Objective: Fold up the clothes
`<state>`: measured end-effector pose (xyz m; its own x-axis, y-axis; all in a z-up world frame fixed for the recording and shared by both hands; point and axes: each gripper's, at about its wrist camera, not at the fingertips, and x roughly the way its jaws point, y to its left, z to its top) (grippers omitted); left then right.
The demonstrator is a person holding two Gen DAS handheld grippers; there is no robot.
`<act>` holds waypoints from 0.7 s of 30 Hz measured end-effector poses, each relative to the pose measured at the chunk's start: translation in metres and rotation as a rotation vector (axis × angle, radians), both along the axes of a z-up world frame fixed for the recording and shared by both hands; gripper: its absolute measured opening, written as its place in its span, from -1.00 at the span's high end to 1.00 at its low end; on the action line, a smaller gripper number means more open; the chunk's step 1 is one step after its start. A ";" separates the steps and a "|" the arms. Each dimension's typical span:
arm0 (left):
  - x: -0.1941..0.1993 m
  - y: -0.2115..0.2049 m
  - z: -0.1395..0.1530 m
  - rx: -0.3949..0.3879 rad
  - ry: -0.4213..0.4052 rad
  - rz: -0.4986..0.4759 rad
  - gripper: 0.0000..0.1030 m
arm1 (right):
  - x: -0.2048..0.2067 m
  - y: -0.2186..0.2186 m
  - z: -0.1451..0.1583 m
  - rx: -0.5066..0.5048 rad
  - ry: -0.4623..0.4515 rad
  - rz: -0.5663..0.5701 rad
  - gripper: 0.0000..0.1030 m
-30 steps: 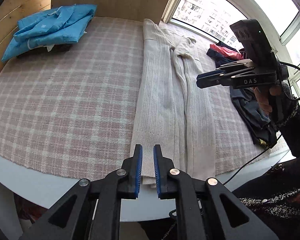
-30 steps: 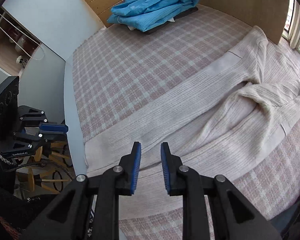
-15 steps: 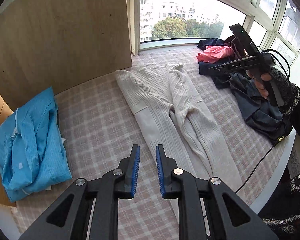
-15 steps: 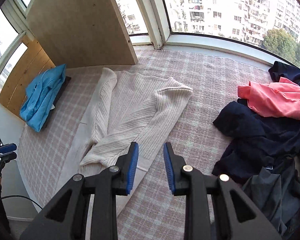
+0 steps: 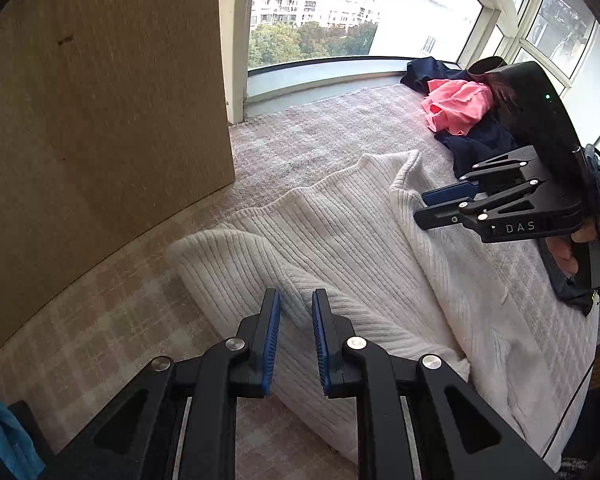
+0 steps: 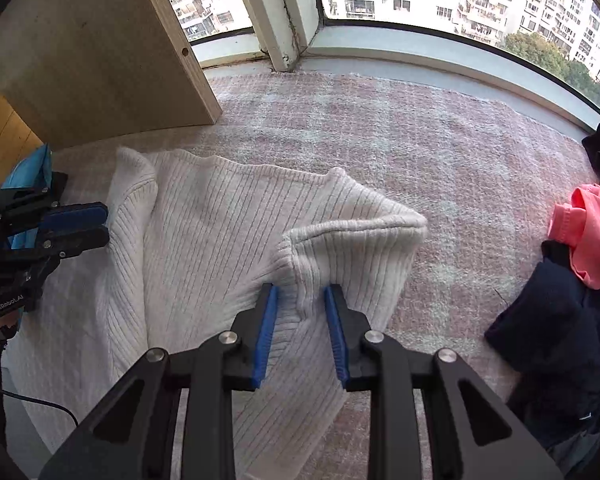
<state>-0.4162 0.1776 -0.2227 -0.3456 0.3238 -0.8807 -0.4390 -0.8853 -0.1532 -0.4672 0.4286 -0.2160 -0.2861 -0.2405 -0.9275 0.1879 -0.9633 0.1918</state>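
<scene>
You are holding the left gripper (image 5: 296, 312) slightly open, its jaws having just opened a little, empty over the cream ribbed sweater (image 5: 340, 248). The right gripper (image 6: 300, 308) is also open and empty. Both are now hanging over the sweater's shoulders near the bed's window edge, ready to fold. "DAS" (image 5: 520, 227) and "GenRobot.AI" (image 6: 6, 305) are printed on them.
</scene>
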 end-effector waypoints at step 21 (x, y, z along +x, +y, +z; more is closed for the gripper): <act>0.005 -0.028 0.023 0.009 0.073 0.031 0.59 | 0.004 0.023 0.044 -0.094 0.054 -0.010 0.47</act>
